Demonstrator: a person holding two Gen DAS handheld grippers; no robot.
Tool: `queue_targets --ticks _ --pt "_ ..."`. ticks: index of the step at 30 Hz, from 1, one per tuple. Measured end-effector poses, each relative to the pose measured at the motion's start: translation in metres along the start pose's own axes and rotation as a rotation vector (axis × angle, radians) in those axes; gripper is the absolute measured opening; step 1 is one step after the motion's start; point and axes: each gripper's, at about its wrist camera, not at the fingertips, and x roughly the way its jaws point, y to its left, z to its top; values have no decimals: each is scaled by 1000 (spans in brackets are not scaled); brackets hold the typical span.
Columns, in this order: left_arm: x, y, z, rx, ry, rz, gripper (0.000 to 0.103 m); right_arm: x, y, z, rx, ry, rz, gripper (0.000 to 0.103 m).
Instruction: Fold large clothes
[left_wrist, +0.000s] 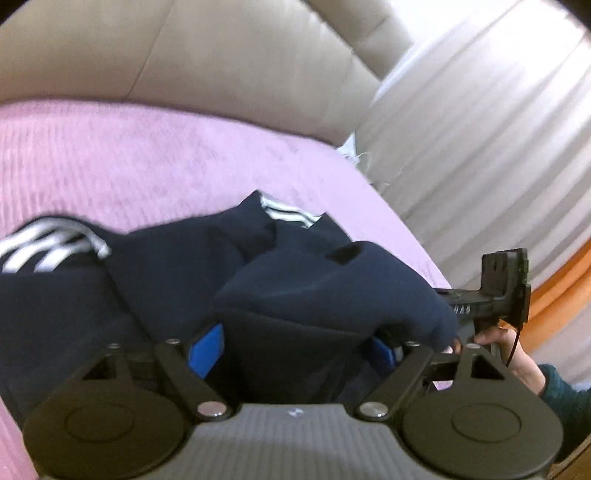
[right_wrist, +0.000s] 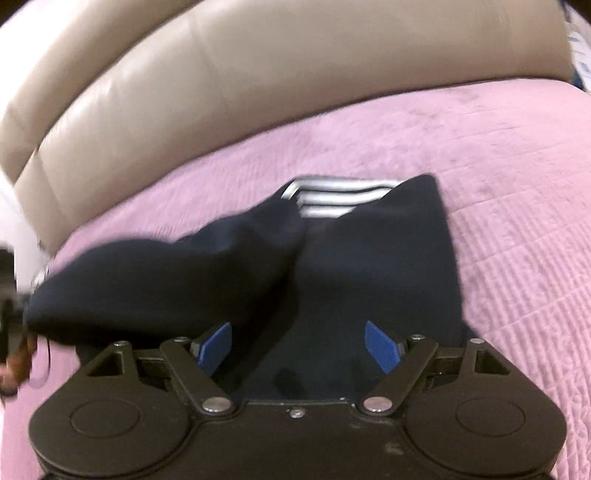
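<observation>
A navy garment with white stripes (left_wrist: 177, 266) lies bunched on a pink bedspread (left_wrist: 129, 158); it also shows in the right wrist view (right_wrist: 369, 266). My left gripper (left_wrist: 295, 347) has its blue pads (left_wrist: 207, 349) spread wide, with navy cloth lying between and over them. My right gripper (right_wrist: 299, 349) is also open, blue pads (right_wrist: 382, 347) apart, with flat navy cloth between them. A fold of cloth drapes over the left pad there. The right gripper's body and the hand holding it show at the right of the left wrist view (left_wrist: 495, 295).
A beige padded headboard (left_wrist: 221, 55) runs behind the bed; it also shows in the right wrist view (right_wrist: 258, 74). White curtains (left_wrist: 498, 129) hang to the right, with an orange strip (left_wrist: 561, 288) below. Pink bedspread (right_wrist: 517, 221) spreads right of the garment.
</observation>
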Motion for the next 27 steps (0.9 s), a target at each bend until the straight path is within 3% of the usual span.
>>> queue_targets --ticks 3,6,10,13,15,17,19,22,25,27 --pt "-3 -23 2 103 57 -105 82 0 11 -6 -55 37 11 95" --pt "-5 -44 -5 176 138 -195 82 -14 1 -3 1 26 84 95" --pt "-6 -61 -26 118 208 -350 84 -28 -8 14 79 -12 155 97" --pt "-4 -64 -46 96 186 -307 86 -36 -9 27 81 -37 125 98" --pt "-6 -58 -61 86 115 -206 87 -44 -11 30 100 -60 143 98" --pt "-9 -45 -77 23 20 -159 87 -52 -13 32 133 -98 164 98" --pt "-8 -34 -85 -41 -25 -146 88 -62 -14 37 149 -140 162 98" --pt "0 -21 -94 -63 -73 -38 88 -74 -9 40 153 -207 177 101" --pt "17 -5 -98 -111 -84 17 88 -52 17 47 37 -83 272 101" --pt "24 9 -95 -137 -81 48 88 -18 43 42 -85 47 203 102"
